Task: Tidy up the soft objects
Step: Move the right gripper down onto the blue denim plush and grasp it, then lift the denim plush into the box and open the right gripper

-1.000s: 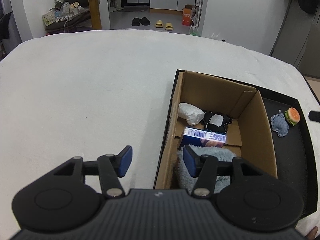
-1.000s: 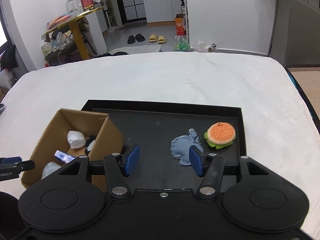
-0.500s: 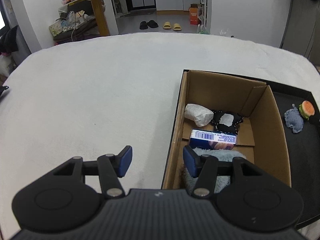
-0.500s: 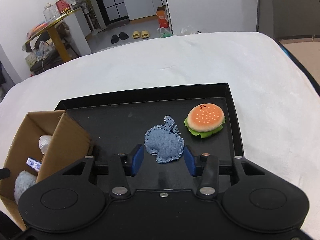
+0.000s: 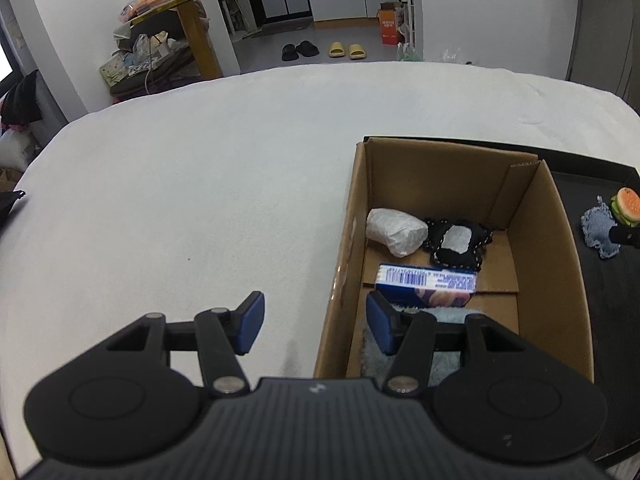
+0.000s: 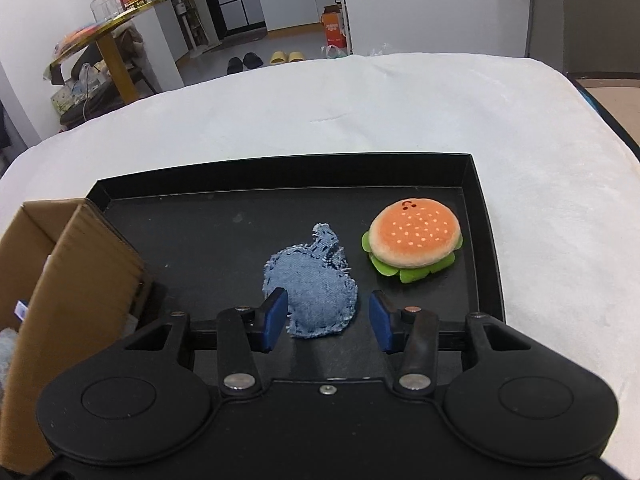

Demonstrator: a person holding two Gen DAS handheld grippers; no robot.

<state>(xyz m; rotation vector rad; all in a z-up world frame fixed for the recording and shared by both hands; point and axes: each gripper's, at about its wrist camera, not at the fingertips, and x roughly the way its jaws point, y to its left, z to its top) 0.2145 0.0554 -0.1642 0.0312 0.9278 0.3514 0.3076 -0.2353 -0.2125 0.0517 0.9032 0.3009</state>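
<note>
Denim pouch [image 6: 312, 292] beside burger plush [image 6: 414, 238]

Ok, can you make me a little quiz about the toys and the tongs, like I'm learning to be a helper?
1. True or false: the burger plush lies inside the cardboard box.
2. Which toy sits between the open right tongs? A) the denim pouch B) the burger plush C) the blue carton
3. Fill in: the left tongs are open and hold ____.

Key
1. False: it lies on the black tray, beside the pouch.
2. A
3. Nothing: one finger is over the white cover, the other over the box.
</note>
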